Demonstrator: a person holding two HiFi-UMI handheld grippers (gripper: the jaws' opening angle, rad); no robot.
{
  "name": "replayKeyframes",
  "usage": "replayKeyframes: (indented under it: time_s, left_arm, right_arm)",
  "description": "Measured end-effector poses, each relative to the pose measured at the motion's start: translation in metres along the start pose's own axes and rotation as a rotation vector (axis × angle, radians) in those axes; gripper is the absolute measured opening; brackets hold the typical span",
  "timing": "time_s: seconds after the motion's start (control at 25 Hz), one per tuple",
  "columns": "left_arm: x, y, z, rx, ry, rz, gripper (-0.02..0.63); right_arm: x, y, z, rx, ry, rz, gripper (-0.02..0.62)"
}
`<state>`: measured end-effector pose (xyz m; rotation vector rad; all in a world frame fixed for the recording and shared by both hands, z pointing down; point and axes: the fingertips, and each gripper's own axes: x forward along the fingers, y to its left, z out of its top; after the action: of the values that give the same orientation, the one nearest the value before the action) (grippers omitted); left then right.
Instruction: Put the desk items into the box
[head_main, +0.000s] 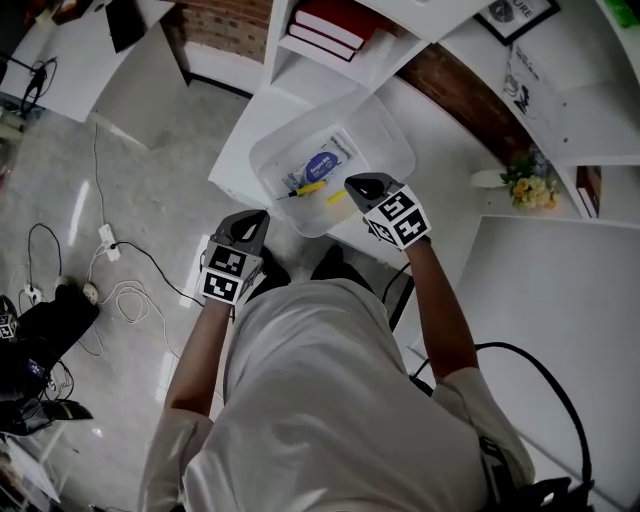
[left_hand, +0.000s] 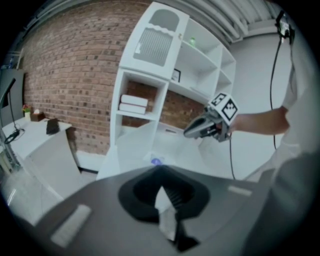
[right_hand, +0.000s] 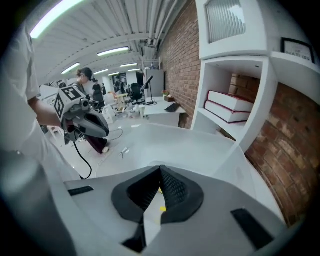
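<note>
While R gripper (head_main: 362, 186) hovers over box (head_main: 392, 140), jaws closed, empty; L gripper (head_main: 254, 224) same.

Clear box (head_main: 400, 152), yellow pen (head_main: 308, 187), red books (head_main: 335, 22)

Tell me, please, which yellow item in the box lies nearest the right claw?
The short yellow piece, just beside the right claw; the longer yellow pen lies farther off.
</note>
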<state>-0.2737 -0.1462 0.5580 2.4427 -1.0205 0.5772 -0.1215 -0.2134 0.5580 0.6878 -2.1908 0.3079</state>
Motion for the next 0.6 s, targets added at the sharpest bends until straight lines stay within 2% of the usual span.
replayKeyframes:
  time_s: [0.28, 0.44, 0.6]
  left_arm:
    - [0.007, -0.024, 0.004, 0.033, -0.014, -0.007, 0.003]
    - [0.001, -0.038, 0.012, 0.035, -0.058, 0.045, 0.003]
    - [-0.005, -0.057, 0.01, 0.003, -0.075, 0.101, 0.003]
  right_arm:
    - [-0.029, 0.014, -0.015, 0.118, -0.14, -0.024, 0.002]
    - [-0.057, 0.024, -0.019, 0.211, -0.254, -0.002, 0.002]
    - [-0.085, 0.03, -0.032, 0.288, -0.332, -0.005, 0.002]
